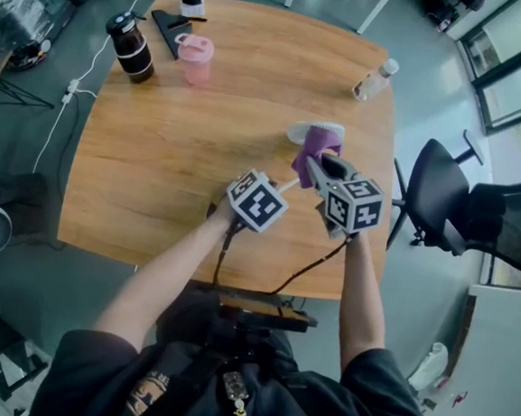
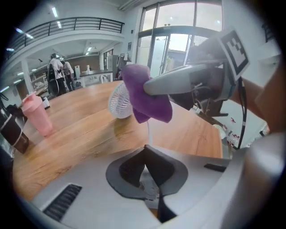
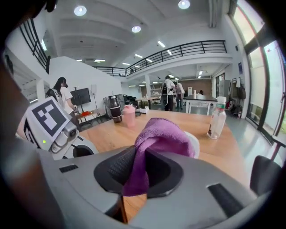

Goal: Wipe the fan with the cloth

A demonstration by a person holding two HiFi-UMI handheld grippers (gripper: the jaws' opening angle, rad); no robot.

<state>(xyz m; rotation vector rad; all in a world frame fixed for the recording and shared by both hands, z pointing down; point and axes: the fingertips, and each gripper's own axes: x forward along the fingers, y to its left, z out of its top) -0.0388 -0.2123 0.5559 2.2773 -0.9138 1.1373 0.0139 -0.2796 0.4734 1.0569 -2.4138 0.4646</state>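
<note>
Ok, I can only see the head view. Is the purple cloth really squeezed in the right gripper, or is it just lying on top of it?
Observer: Squeezed. The right gripper view shows the cloth pinched between the jaws of the right gripper, with one end hanging below them.
Operator: And what is the other one holding?
Observer: The left gripper is shut on the thin white stem of the fan, as its own view shows.
Operator: Is the cloth on the fan?
Observer: In the left gripper view the cloth lies against the fan's right edge.
</note>
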